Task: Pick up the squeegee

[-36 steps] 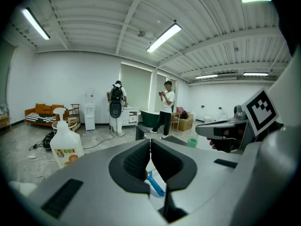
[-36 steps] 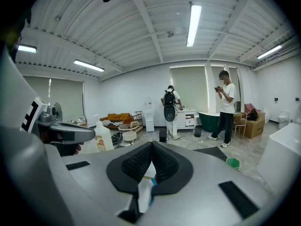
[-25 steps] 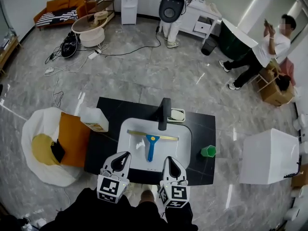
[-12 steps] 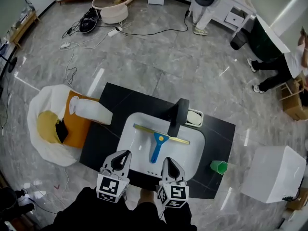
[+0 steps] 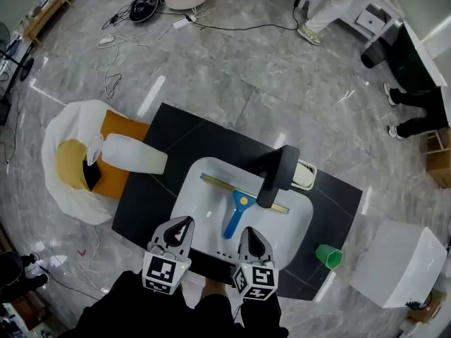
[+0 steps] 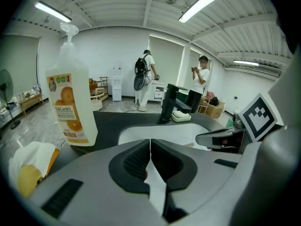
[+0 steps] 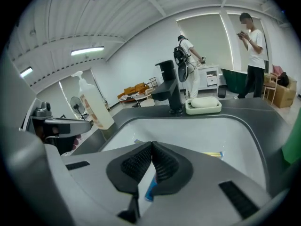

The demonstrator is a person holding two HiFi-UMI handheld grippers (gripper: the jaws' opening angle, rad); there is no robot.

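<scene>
A squeegee with a blue handle and a long yellow blade lies in the white sink, its handle toward me. My left gripper hovers over the sink's near left rim, jaws shut and empty. My right gripper hangs over the near rim just right of the handle's end, also shut with nothing held. In the right gripper view the blue handle shows below the closed jaws, and part of the yellow blade lies beyond. The left gripper view shows its jaws closed before the sink.
A black faucet stands at the sink's far side beside a soap dish. A white soap bottle stands at the dark counter's left, a green cup at its right. A white and orange bag lies left; a white box stands right.
Both grippers have sunk toward the sink's near rim, staying shut. The view has closed in on the counter and tilted, so the sink looks larger and the room beyond has slid upward.
</scene>
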